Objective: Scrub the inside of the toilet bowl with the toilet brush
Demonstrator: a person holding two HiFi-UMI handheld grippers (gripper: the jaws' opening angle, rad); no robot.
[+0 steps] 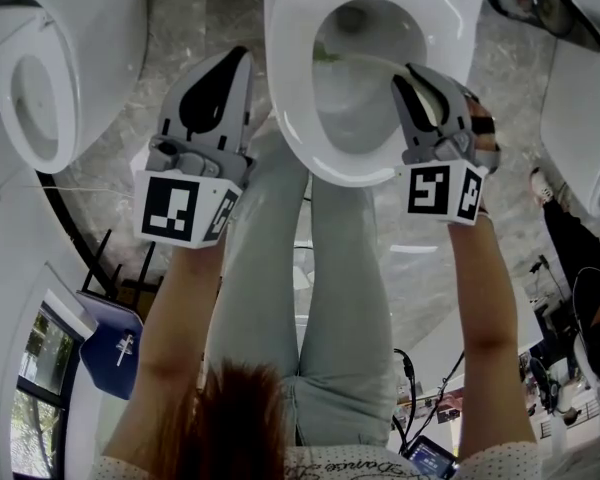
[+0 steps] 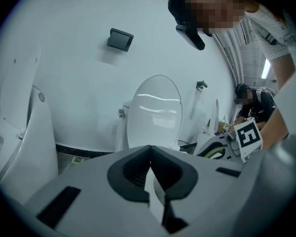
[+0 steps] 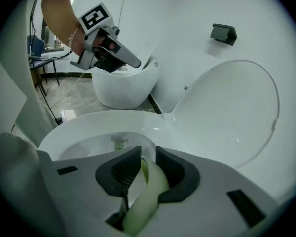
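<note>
The white toilet bowl point(image 1: 290, 118) stands open at the top middle of the head view, its lid point(image 3: 237, 112) raised. My right gripper point(image 1: 405, 73) hangs over the bowl's right rim, shut on the pale green handle of the toilet brush point(image 1: 365, 61). That handle runs leftwards into the bowl. In the right gripper view the handle point(image 3: 150, 181) passes between the jaws, and the brush head point(image 3: 119, 144) sits low against the inner wall. My left gripper point(image 1: 242, 58) is held just left of the bowl, shut and empty; its tips point(image 2: 150, 149) meet.
Another white toilet point(image 1: 40, 78) stands to the left and a white fixture point(image 1: 580, 118) to the right. The person's legs point(image 1: 310, 268) stand right before the bowl. A blue chair point(image 1: 115, 338) is at lower left. A second person point(image 2: 254, 102) crouches beyond the bowl.
</note>
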